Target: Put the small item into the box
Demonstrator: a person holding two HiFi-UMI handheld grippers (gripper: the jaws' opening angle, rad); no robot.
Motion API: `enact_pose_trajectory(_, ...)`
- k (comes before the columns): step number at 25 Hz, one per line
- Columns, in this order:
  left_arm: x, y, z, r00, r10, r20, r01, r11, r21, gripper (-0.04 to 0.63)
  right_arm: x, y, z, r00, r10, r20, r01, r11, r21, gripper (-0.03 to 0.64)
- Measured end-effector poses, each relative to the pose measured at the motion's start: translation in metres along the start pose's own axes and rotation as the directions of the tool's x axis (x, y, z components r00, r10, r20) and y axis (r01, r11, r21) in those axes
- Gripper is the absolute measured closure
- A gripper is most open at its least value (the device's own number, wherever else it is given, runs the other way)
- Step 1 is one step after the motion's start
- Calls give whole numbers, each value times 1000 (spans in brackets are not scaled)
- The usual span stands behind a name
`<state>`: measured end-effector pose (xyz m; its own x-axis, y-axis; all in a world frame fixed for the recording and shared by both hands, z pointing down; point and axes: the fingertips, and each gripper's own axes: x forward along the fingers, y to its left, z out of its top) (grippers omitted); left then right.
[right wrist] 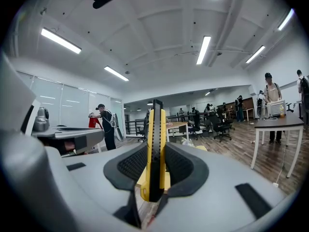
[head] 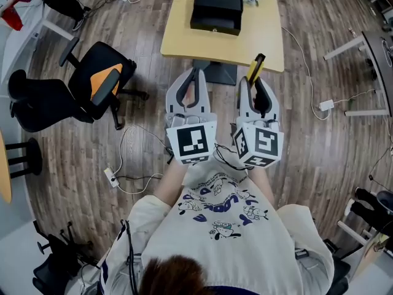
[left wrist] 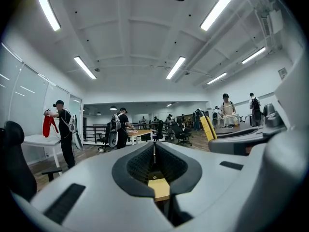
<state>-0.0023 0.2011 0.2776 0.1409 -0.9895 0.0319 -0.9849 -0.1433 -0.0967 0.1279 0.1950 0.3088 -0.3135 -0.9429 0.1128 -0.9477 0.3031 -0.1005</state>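
In the head view, the utility knife (head: 256,66) is clamped in the right tool (head: 253,86). Its yellow body juts forward toward the bench (head: 178,35) at the upper middle of the frame. The black box (head: 216,10) sits on that bench, well apart from the knife, and its lid appears to be down. The left tool (head: 195,72) is held just beside the right one at the centre of the frame, over the wooden floor.

In the left gripper view, the jaws of the left tool are pressed together with nothing between them. This tool is therefore judged free to lift the lid, which would have to be done before the knife is brought in.

In the right gripper view, the knife stands upright between the pads and is gripped low on its body, with much of its length beyond the tips. So long an overhang could pivot in the grip, so a smooth carry is advised. The knife is best laid lengthwise into the box and released only once it rests inside.
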Motion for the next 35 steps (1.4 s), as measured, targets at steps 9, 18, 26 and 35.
enact_pose_trajectory(9, 38, 7, -8, 1000, 9, -21, -9, 1000, -7, 572, 38, -6, -6, 999, 23, -28, -23, 1000, 10, 488)
enact_pose_trajectory(18, 108, 29, -19, 999, 1, -32, -2, 1000, -13, 572, 110, -16, -7, 999, 19, -41, -19, 1000, 8, 488)
enact_pose_trajectory(26, 173, 41, -10, 999, -32, -31, 32, 999, -14, 572, 173, -28, 10, 999, 0, -38, 0, 1000, 12, 488)
enact_pose_trajectory(35, 249, 64, -7, 997, -75, -37, 74, 997, -17, 572, 249, -34, 25, 999, -22, -43, 23, 1000, 8, 488)
